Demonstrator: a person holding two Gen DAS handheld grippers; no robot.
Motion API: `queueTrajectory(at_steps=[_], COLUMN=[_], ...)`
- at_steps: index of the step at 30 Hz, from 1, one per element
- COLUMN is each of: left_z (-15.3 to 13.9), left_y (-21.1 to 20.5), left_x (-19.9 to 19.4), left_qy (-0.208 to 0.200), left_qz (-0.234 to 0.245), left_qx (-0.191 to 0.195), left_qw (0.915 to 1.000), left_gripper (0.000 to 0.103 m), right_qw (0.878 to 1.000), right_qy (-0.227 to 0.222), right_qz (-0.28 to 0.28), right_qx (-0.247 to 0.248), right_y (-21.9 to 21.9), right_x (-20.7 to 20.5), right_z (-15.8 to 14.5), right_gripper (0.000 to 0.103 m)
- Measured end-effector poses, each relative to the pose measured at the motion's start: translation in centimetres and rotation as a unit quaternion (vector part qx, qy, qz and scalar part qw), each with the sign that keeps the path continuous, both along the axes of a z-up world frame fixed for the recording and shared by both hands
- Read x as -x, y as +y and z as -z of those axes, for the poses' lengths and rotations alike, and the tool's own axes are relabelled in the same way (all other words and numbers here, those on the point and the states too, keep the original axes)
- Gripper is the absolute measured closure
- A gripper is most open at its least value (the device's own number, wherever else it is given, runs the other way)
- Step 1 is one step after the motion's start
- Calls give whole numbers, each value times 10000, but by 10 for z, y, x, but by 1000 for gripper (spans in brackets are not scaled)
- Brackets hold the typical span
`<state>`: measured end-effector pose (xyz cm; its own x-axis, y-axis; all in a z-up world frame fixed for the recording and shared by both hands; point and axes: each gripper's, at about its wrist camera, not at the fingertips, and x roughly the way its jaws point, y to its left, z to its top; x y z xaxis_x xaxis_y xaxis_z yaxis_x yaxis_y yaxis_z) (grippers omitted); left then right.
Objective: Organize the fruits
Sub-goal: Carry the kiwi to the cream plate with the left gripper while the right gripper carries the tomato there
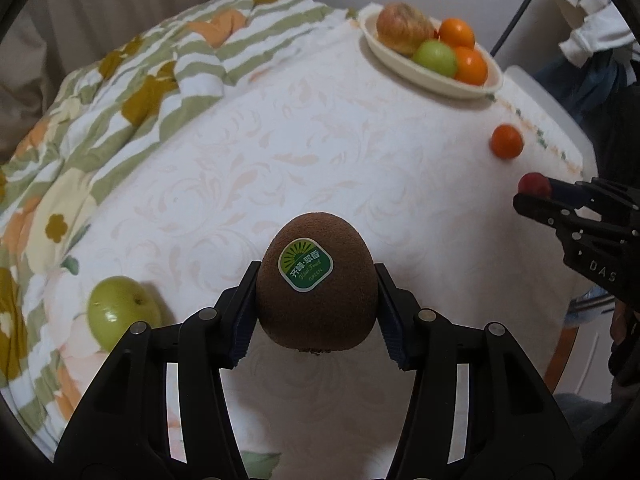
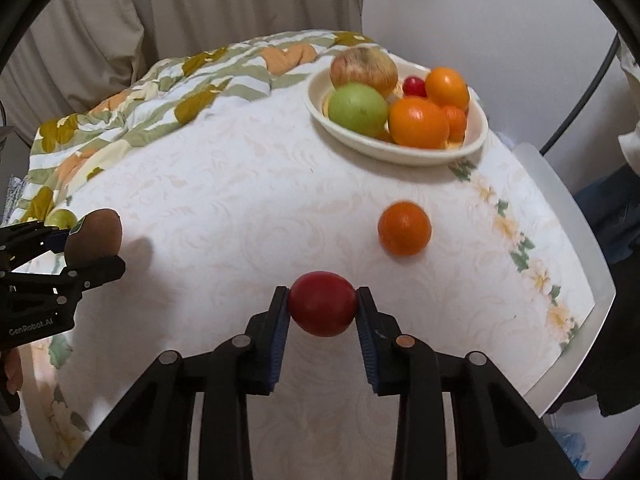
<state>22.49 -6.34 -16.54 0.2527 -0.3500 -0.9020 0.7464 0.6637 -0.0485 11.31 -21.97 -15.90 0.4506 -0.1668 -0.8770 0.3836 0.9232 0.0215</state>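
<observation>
The left tongs (image 1: pixel 316 300) are clamped on a kiwi (image 1: pixel 316 284), its sticker facing up, one pad on each flank. The right tongs (image 2: pixel 322 308) are closed on a small red fruit (image 2: pixel 322 304), gripped across its middle. No earlier picture shows how either grip came about.

Ahead of both tongs, at the far right corner of the bench (image 2: pixel 240 200), sits a cream bowl (image 2: pixel 400 152) already carrying an apple, a green fruit, oranges and a small red one. A loose orange (image 2: pixel 405 229) lies just ahead and to the right of the right tongs, between them and the bowl. A green apple (image 1: pixel 120 312) lies near the left tongs, low on their left side, at the edge of a patterned blanket (image 1: pixel 100 100).

The step in hand looks like carrying both held fruits to the bowl. To do it well, I would lift each clear of the cloth before travelling, keep the squeeze steady since both fruits are round and could roll out of flat pads, and send one pair of tongs in at a time so they do not crowd each other over the bowl. The right tongs should pass above the loose orange, not nudge it. The bowl is heaped, so set each fruit into a low gap near the rim, then open slowly.
</observation>
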Motion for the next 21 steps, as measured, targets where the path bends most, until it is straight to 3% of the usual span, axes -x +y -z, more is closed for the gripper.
queueTrajectory(at_steps=[12,21], left_z=[-60,-97], left_y=[-4,-42], left_x=[7,11], left_qy=[-300,-674], left_qz=[-305,-718], left_qx=[449,681], left_qw=[9981,9928], left_gripper=[43,43], right_qw=[9985,9945], right_qy=[-414,-788], right_qz=[-358,-689], right_qx=[15,89], right_y=[-8,-58], right_x=[0,-5], right_z=[-56,-87], right_gripper=[73,73])
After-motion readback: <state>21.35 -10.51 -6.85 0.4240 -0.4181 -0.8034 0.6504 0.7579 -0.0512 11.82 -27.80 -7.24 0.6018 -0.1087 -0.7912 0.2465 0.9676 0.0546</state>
